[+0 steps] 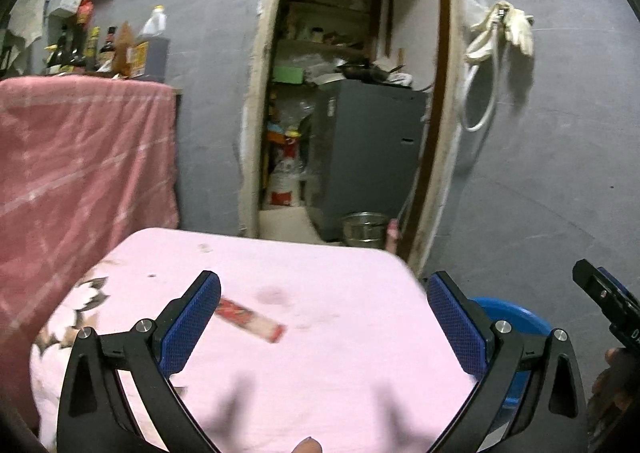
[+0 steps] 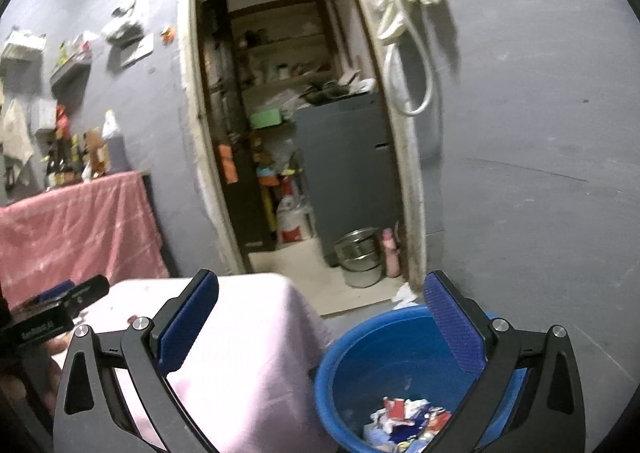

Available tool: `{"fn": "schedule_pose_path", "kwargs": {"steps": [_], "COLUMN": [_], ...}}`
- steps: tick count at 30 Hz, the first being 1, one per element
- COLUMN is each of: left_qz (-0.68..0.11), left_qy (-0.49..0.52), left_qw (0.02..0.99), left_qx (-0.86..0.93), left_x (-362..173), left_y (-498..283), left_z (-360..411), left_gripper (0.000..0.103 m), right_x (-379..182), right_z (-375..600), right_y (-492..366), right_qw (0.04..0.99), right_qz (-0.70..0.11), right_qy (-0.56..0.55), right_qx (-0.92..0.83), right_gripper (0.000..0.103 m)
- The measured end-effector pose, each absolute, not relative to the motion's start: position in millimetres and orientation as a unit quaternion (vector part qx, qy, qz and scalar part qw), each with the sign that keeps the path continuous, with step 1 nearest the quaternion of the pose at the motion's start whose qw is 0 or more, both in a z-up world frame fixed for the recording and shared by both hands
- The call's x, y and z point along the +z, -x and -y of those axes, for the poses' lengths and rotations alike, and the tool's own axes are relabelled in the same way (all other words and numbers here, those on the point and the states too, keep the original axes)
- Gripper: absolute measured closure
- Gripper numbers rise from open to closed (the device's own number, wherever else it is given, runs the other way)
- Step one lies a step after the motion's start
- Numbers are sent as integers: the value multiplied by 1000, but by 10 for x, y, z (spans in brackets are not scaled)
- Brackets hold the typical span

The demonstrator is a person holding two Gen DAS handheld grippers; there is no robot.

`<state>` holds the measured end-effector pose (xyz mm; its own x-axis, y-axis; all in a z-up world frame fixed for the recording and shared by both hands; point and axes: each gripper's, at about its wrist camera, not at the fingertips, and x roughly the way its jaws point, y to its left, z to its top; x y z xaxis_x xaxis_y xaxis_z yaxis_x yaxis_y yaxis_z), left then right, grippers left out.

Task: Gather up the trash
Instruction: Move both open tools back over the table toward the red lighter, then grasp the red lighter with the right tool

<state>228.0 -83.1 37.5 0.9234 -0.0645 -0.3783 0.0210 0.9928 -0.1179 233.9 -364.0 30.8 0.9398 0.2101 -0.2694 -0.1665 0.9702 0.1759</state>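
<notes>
A red and pale snack wrapper point(image 1: 251, 320) lies flat on the pink cloth-covered table point(image 1: 320, 277). My left gripper point(image 1: 324, 313) is open and empty above the table, and the wrapper lies just inside its left finger. A blue bin point(image 2: 360, 357) stands on the floor right of the table and holds several scraps of trash point(image 2: 404, 421); its rim also shows in the left wrist view point(image 1: 516, 313). My right gripper point(image 2: 320, 317) is open and empty above the bin's near side and the table corner point(image 2: 256, 333).
A doorway point(image 1: 348, 101) ahead opens on a cluttered storeroom with a grey cabinet point(image 1: 368, 149) and a steel pot point(image 2: 358, 253). A second table with a dark pink cloth point(image 1: 80, 157) and bottles stands at left. A white hose point(image 1: 486, 65) hangs on the grey wall.
</notes>
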Motion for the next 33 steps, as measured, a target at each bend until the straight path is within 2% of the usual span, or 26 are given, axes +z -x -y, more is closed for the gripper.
{"fn": "schedule_pose_path", "kwargs": {"steps": [21, 26, 27, 29, 33], "left_qz": [-249, -265, -269, -275, -279], "left_qy": [60, 62, 65, 75, 88], "left_qw": [962, 956, 955, 952, 949], "left_qx": [90, 109, 111, 112, 114], "left_x": [46, -5, -21, -48, -78], "left_y": [-2328, -2390, -2401, -2420, -2404], "left_z": [-468, -670, -718, -800, -884], "left_gripper": [2, 2, 2, 2, 2], "right_x": [123, 22, 0, -84, -276], "right_z": [2173, 1820, 1769, 1619, 1371], "right_y": [-2887, -3080, -3126, -3239, -3370], "right_qw": [944, 921, 916, 896, 867], "right_qz": [-225, -272, -283, -320, -372], "right_qy": [-17, 11, 15, 23, 63], "right_qx": [239, 277, 284, 308, 326], "right_gripper": [0, 1, 2, 14, 30]}}
